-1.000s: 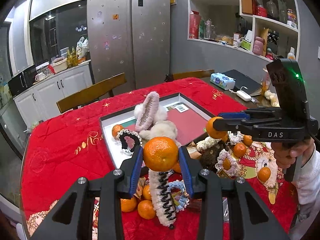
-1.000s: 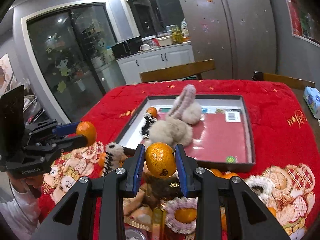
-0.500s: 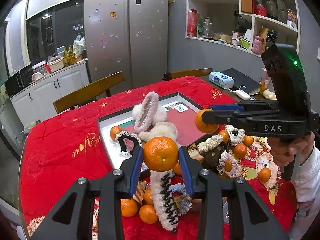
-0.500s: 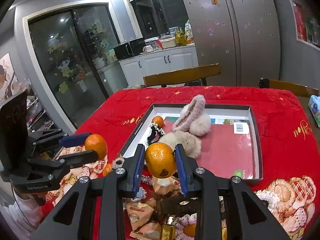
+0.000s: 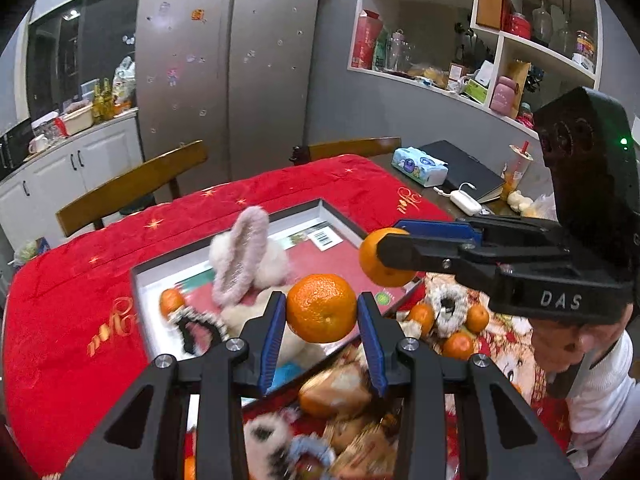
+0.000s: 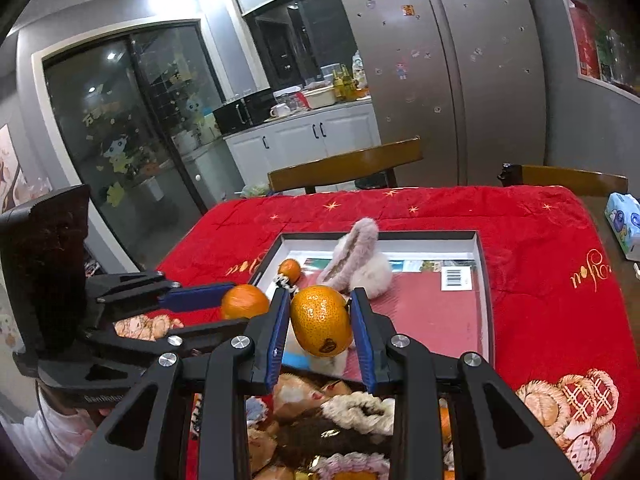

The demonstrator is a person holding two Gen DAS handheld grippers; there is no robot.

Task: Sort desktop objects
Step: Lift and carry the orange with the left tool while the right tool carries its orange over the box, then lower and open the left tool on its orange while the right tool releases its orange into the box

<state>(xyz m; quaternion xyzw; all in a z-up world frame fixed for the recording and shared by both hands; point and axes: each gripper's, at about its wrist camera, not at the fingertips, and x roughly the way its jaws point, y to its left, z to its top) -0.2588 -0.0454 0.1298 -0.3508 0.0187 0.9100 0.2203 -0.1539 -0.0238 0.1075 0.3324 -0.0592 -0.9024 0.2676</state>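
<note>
Left wrist view: heap of snack packets and scrunchies below the left hand-held gripper is motion-blurred; single items not separable. Its mandarin hides part of the cream plush toy and the tray's near rim. The right hand-held gripper covers one side of its own mandarin; label on the tray's barcode card too small to read.

Right wrist view: pile at the bottom edge cut off by the frame and screened by the gripper arms. Worktop cloth runs out of frame at right. Lettering on the left gripper body partly cut, unreadable.
</note>
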